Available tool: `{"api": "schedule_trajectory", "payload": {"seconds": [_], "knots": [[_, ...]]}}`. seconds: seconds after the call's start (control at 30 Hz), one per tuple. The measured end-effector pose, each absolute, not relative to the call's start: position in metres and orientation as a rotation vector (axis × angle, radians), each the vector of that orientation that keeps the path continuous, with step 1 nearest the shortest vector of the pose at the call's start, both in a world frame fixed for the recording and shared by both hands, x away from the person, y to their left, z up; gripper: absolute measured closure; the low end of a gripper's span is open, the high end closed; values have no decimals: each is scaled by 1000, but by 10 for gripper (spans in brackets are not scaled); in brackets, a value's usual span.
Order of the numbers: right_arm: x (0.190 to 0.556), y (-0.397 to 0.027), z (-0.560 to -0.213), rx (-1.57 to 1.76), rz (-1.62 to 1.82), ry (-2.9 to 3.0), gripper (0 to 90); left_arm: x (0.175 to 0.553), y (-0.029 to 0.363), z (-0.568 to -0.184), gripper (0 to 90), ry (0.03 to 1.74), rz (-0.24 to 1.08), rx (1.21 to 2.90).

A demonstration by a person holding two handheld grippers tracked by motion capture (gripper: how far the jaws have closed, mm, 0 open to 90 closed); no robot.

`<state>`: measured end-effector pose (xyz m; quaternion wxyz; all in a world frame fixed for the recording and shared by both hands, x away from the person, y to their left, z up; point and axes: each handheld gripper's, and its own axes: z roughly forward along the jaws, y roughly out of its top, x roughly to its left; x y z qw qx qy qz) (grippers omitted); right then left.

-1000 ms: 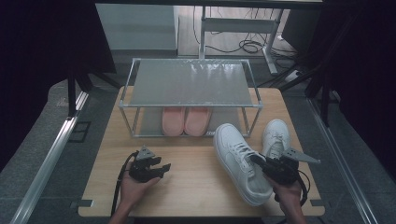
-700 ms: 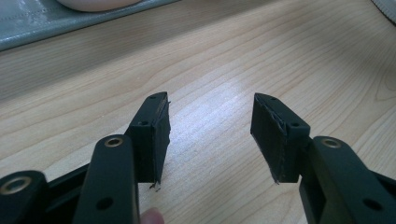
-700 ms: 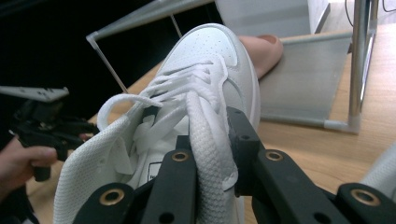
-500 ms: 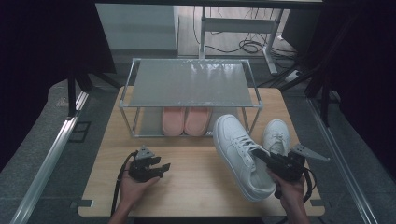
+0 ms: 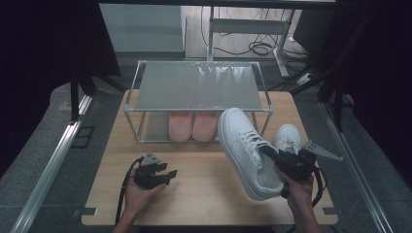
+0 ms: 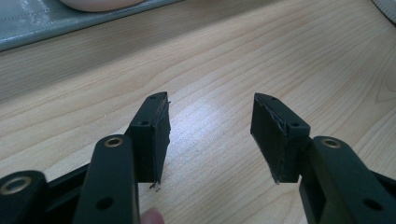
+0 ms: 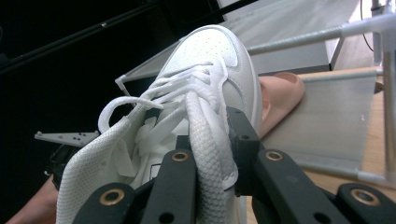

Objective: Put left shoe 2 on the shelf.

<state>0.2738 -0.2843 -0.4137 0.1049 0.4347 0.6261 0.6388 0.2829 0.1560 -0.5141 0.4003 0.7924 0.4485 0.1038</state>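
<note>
Right gripper (image 5: 272, 156) pinching the collar of a white sneaker (image 5: 243, 150), jaws pressed on the padded rim beside the laces, as the right gripper view confirms (image 7: 208, 154). The sneaker hangs from the jaws, tilted, toe pointing away from the gripper toward the rack (image 5: 199, 87); its sole appears clear of the table (image 5: 204, 189). The second sneaker (image 5: 287, 138) stands just beyond the gripper on the table. A pink pair (image 5: 192, 126) occupies the rack's lower shelf, ahead and to the left of the held toe. Left gripper (image 5: 163, 175) rests low over the table, jaws spread with nothing between them (image 6: 210, 135). Step in hand, as judged: carrying the lifted sneaker toward the rack. The next move calls for levelling the sole and guiding the toe past the rack's front rail onto a free shelf space, without nudging the pink pair.
</note>
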Motion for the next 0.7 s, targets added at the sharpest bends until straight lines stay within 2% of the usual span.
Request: {"api": "schedule_trajectory", "payload": {"seconds": [0.7], "knots": [[299,-270,-380,1223,1967,1782,824,282,155,-515,478,1132,256,2006]]}}
